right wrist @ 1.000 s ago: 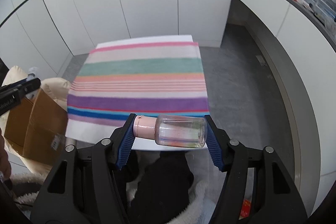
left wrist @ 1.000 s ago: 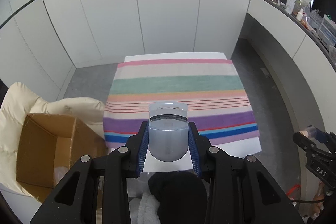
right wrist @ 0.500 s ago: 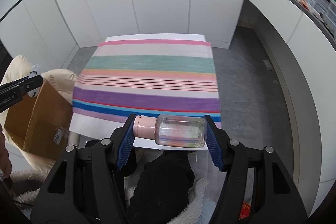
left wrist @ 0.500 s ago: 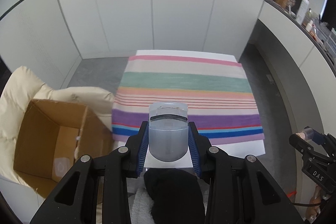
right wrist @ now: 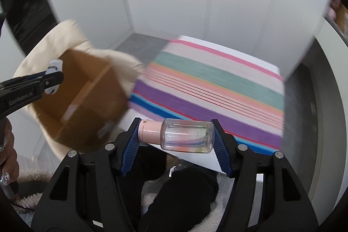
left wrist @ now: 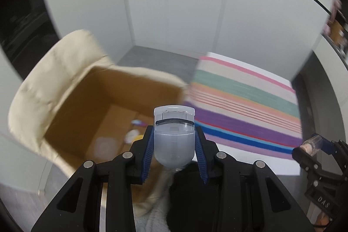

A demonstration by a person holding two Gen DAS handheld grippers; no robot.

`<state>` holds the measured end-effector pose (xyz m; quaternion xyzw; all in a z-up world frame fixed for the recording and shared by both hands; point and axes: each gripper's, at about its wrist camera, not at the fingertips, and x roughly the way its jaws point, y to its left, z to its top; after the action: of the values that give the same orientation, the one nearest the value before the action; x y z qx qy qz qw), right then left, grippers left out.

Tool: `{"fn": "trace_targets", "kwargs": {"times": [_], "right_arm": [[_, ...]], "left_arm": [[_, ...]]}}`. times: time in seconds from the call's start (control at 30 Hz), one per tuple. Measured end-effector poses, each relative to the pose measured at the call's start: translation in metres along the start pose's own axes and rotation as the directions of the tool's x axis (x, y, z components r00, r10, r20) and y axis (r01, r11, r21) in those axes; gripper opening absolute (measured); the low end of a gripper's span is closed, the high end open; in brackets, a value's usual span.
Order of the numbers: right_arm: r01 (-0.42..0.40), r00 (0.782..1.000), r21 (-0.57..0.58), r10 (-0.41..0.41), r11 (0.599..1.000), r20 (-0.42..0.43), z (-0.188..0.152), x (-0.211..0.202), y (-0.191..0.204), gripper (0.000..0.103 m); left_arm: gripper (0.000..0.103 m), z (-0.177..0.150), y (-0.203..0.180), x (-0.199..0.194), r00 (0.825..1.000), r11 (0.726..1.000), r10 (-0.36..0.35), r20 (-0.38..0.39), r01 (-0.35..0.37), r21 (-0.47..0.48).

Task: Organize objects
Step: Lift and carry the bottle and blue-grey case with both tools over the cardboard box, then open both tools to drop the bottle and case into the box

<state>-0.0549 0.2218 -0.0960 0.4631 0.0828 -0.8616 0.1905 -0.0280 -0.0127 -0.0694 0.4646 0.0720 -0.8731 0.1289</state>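
Left tongs: closed on the grey-clear plastic case; the blue pads press on its two flat sides, and its rounded end points back toward you.
Right tongs: closed on the clear bottle end to end, one pad on the pink cap and the other on the base, so the bottle lies across the jaws.
Where the things are: both are in the air; the case hangs just over the near edge of the open cardboard box, and the bottle is in front of the striped cloth on the desk.
How the case will handle: I judge it light, stiff and smooth. It can slip, so keep your hold on the flat sides, low on the body.
How the bottle will handle: probably light, hard and round. Held only by its ends, it may turn or pop out if you squeeze more. A grip around the body would be safer.
Left view only: it shows the inside of the box, with some small things on the bottom, blurred.
Right view only: it shows the box from outside, and a hand at the left edge.
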Motion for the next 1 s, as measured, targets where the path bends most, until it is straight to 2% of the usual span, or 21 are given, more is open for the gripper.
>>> {"fn": "trace_targets", "kwargs": {"times": [0.17, 0.33, 0.4, 0.63, 0.7, 0.73, 0.77, 0.8, 0.83, 0.87, 0.9, 1.0], "right_arm": [[-0.089, 0.996, -0.147, 0.088, 0.985, -0.017, 0.015, 0.019, 0.078, 0.065], [-0.161, 0.987, -0.275, 0.152, 0.948, -0.054, 0.028, 0.04, 0.151, 0.065], [-0.182, 0.983, -0.318, 0.169, 0.93, -0.068, 0.033, 0.05, 0.179, 0.065], [-0.216, 0.976, -0.368, 0.196, 0.904, -0.092, 0.044, 0.072, 0.226, 0.065], [-0.177, 0.984, -0.382, 0.162, 0.907, -0.072, 0.048, 0.078, 0.235, 0.065], [-0.162, 0.987, -0.387, 0.149, 0.908, -0.064, 0.05, 0.08, 0.239, 0.065], [-0.159, 0.987, -0.385, 0.149, 0.909, -0.056, 0.052, 0.083, 0.241, 0.065], [-0.158, 0.987, -0.373, 0.155, 0.914, -0.038, 0.057, 0.085, 0.242, 0.066], [-0.154, 0.987, -0.365, 0.156, 0.918, -0.024, 0.063, 0.088, 0.244, 0.082], [-0.142, 0.989, -0.36, 0.145, 0.922, -0.021, 0.066, 0.091, 0.246, 0.098], [-0.115, 0.993, -0.354, 0.117, 0.928, -0.017, 0.072, 0.096, 0.248, 0.103], [-0.111, 0.994, -0.344, 0.11, 0.932, -0.024, 0.083, 0.101, 0.247, 0.103]], "left_arm": [[0.036, -0.01, 0.068, 0.002, 0.998, 0.991, 0.067, -0.013, -0.068, -0.117], [0.036, -0.016, 0.126, 0.006, 0.988, 0.965, 0.149, -0.027, -0.151, -0.215], [0.036, -0.015, 0.143, 0.006, 0.987, 0.956, 0.161, -0.028, -0.163, -0.242], [0.037, -0.005, 0.167, 0.014, 0.986, 0.944, 0.166, -0.029, -0.168, -0.284], [0.037, -0.001, 0.17, 0.019, 0.986, 0.939, 0.162, -0.033, -0.165, -0.302], [0.044, 0.002, 0.171, 0.02, 0.986, 0.934, 0.164, -0.033, -0.166, -0.315], [0.069, 0.006, 0.175, 0.024, 0.984, 0.927, 0.173, -0.039, -0.176, -0.331], [0.082, 0.011, 0.18, 0.028, 0.981, 0.917, 0.189, -0.055, -0.196, -0.347], [0.099, 0.015, 0.184, 0.03, 0.976, 0.907, 0.207, -0.066, -0.217, -0.361], [0.1, 0.019, 0.187, 0.03, 0.974, 0.902, 0.217, -0.064, -0.225, -0.37], [0.1, 0.023, 0.191, 0.029, 0.976, 0.9, 0.212, -0.049, -0.215, -0.378], [0.1, 0.035, 0.197, 0.026, 0.983, 0.904, 0.18, -0.029, -0.176, -0.391]]}}
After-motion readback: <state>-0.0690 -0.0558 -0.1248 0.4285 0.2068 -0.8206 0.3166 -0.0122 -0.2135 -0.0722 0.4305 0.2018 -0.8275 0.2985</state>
